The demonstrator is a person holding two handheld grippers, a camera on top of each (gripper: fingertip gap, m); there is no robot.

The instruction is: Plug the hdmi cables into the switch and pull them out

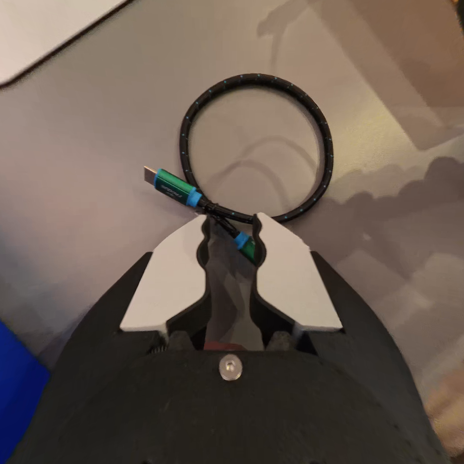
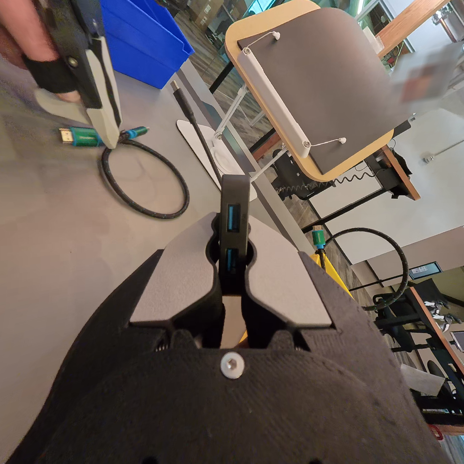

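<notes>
A braided black HDMI cable (image 1: 256, 148), flecked with blue, lies coiled in a single round loop on the smooth grey desk (image 1: 100, 150), its two green metal plugs with blue collars crossing where the loop closes. The left claw (image 1: 231, 221), white-faced with wavy black rubber lining, stands parted above that crossing; the nearer plug (image 1: 245, 247) lies in the gap, against the inner edge of one finger, while the far plug (image 1: 173, 184) points away with its bare metal tip free; whether the fingers touch the nearer plug cannot be told. The right claw (image 2: 232, 218) is clamped on the switch (image 2: 234, 226), a slim matte-black block held upright, two blue-lined ports showing on its facing edge and a thin black lead (image 2: 190, 118) running off its far end across the desk. A second green-plugged cable (image 2: 391, 253) curls in the air just beyond the right claw. A blue plastic bin (image 2: 148, 42) sits at the desk's far edge; what it holds is out of sight.
</notes>
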